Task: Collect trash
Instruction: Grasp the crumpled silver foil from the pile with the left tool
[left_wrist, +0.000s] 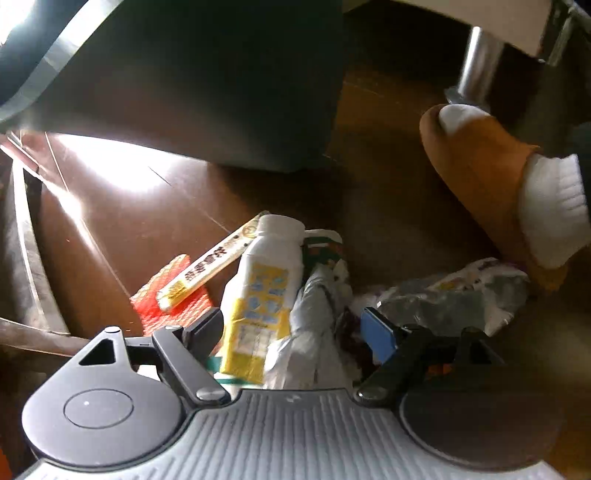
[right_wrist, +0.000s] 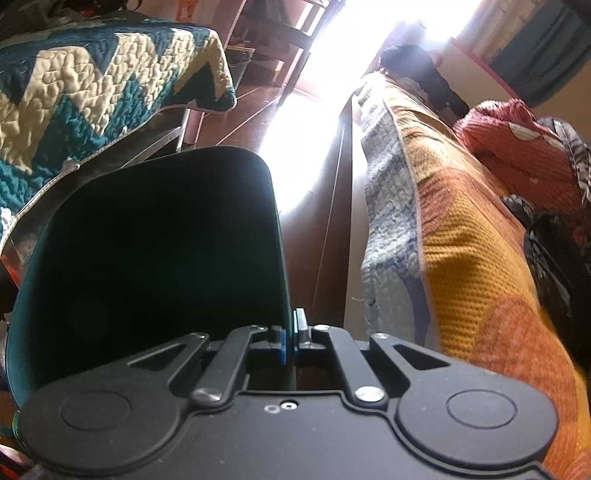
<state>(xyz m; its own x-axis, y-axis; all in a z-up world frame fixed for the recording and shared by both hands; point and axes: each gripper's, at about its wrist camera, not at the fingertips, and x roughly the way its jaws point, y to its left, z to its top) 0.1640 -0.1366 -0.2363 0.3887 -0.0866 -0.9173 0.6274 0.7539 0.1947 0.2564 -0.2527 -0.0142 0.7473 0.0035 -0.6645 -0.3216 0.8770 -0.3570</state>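
Observation:
In the left wrist view my left gripper (left_wrist: 295, 325) is open just above a pile of trash on the dark wooden floor. Between its jaws lie a white and yellow bottle (left_wrist: 264, 291) and a crumpled white wrapper (left_wrist: 314, 325). A yellow stick packet (left_wrist: 208, 267) rests on a red mesh piece (left_wrist: 166, 295) to the left. A crumpled clear bag (left_wrist: 454, 291) lies to the right. A dark bin (left_wrist: 207, 85) stands behind the pile. In the right wrist view my right gripper (right_wrist: 290, 339) is shut on the rim of the dark bin (right_wrist: 155, 258).
A foot in a brown slipper (left_wrist: 480, 177) and white sock stands right of the pile, by a metal leg (left_wrist: 476, 62). A teal zigzag quilt (right_wrist: 92, 92) hangs at the left and an orange and yellow blanket (right_wrist: 469, 258) covers a bed at the right.

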